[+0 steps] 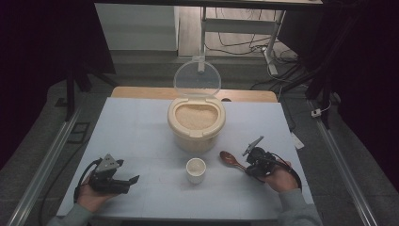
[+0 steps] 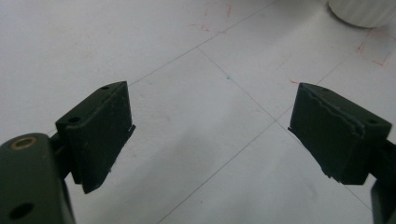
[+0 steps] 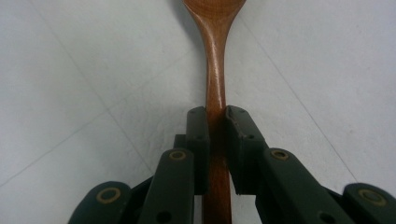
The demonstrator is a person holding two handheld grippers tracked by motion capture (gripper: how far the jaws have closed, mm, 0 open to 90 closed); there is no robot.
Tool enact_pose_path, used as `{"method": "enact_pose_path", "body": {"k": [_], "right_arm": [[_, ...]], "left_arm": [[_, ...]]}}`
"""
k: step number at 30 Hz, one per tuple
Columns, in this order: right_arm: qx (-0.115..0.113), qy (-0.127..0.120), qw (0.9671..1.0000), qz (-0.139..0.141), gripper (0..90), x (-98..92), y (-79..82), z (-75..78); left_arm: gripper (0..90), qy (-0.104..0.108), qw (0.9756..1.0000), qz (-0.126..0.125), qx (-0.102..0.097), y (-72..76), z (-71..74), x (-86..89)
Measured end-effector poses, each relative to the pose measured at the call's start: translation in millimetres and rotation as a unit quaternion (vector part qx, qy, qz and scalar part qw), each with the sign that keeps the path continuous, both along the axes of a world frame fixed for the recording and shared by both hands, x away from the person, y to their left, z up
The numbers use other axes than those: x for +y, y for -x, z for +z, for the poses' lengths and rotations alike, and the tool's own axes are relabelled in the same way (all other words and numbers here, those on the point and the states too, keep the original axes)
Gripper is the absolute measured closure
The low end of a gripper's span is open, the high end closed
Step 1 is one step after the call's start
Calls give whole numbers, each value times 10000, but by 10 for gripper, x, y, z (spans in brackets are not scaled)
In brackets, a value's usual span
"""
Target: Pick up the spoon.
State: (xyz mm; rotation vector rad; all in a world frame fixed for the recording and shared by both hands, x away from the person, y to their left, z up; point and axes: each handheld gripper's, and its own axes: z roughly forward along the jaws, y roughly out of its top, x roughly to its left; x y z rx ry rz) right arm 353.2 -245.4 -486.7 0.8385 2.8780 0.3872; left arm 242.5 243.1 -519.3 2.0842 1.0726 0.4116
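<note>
A brown wooden spoon [image 1: 230, 159] lies on the white table, bowl toward the centre. My right gripper [image 1: 249, 167] is shut on the spoon's handle [image 3: 215, 93]; both black pads press its sides in the right gripper view. A small white cup [image 1: 196, 170] stands just left of the spoon. Behind the cup sits a cream rice container [image 1: 196, 124], its clear lid [image 1: 197, 78] raised and rice showing inside. My left gripper [image 1: 134, 181] rests at the table's front left, open, with bare table between its pads [image 2: 100, 130]. The cup's base [image 2: 364, 11] shows at the top right of the left gripper view.
The white table [image 1: 136, 127] has free surface on both sides of the container. Its front edge runs just below both hands. Beyond the far edge stand a desk frame and cables [image 1: 244, 44] on the floor. Metal rails [image 1: 44, 165] flank the table.
</note>
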Motion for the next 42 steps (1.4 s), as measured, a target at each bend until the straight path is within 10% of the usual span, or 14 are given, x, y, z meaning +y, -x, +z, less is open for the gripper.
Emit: {"method": "enact_pose_path", "body": {"k": [20, 42], "right_arm": [[-327, -1115, 9918, 541, 795, -147, 255, 510], [-430, -1378, 9822, 1204, 795, 151, 336, 594]], "left_arm": [[130, -9, 10000, 35, 35, -10, -13, 17], [130, 8, 10000, 33, 54, -20, -17, 18]]}}
